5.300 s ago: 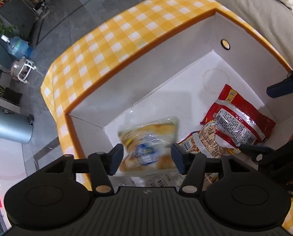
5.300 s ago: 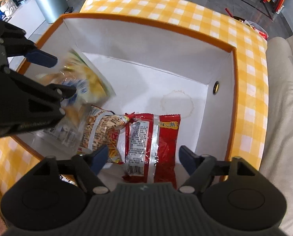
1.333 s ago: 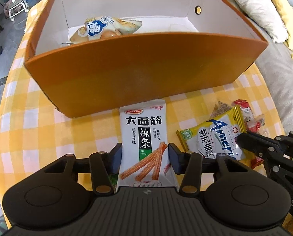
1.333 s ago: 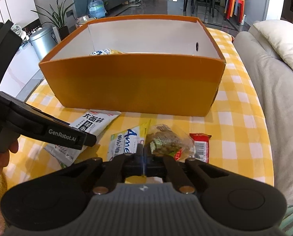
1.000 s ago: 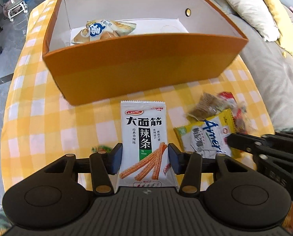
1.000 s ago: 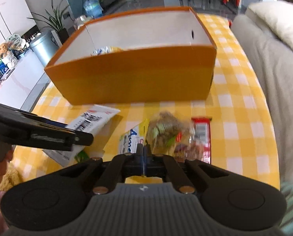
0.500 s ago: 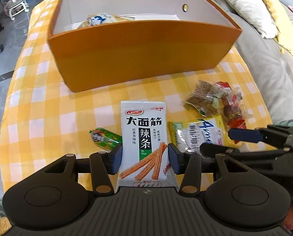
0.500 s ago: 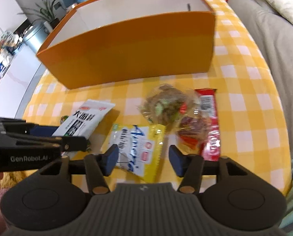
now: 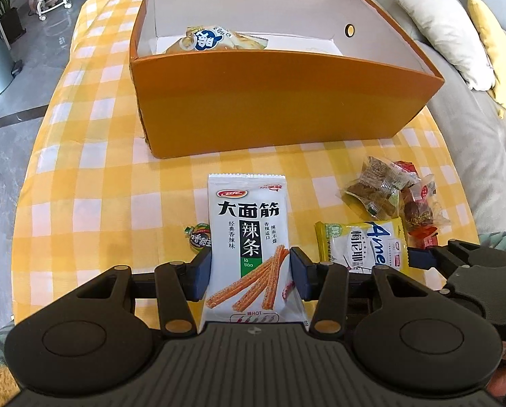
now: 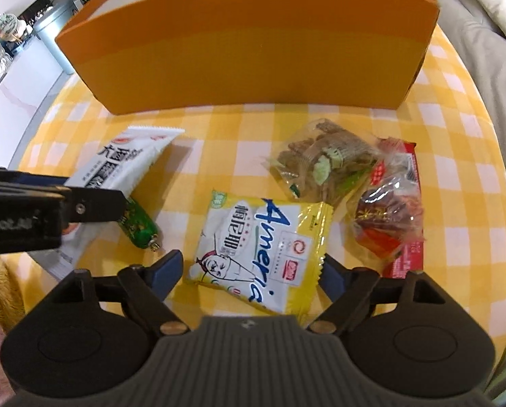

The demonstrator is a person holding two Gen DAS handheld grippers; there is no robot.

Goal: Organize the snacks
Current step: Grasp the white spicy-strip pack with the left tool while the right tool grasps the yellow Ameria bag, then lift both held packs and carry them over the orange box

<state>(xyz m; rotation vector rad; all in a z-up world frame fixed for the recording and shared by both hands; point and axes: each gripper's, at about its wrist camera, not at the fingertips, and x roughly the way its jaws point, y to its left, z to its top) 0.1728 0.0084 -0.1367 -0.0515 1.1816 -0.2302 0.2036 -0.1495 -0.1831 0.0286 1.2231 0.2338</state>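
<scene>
- One pale yellow snack bag [image 9: 219,39] is seen already lying inside the orange box [image 9: 280,101], at its far left; the rest of the box floor is hidden behind the near wall.
- A white spicy-strip packet [image 9: 247,237] is pinched at its sides by the left tongs [image 9: 249,273], while its top end lies on the checked bench [image 9: 83,203] in front of the box, so it is judged to be the next item to go in.
- The right tongs [image 10: 251,268] are being spread, their jaws opening, and are set around the yellow packet [image 10: 259,247], which lies flat between them; no pressing of the pads on it is seen.
- Left on the bench are a small green sausage stick [image 10: 139,229], a clear bag of brown pieces [image 10: 324,166], a clear bag of dark red pieces [image 10: 387,224] and a red wrapper [image 10: 405,257] under it.
- The task is judged to be early, with most snacks not yet boxed.
</scene>
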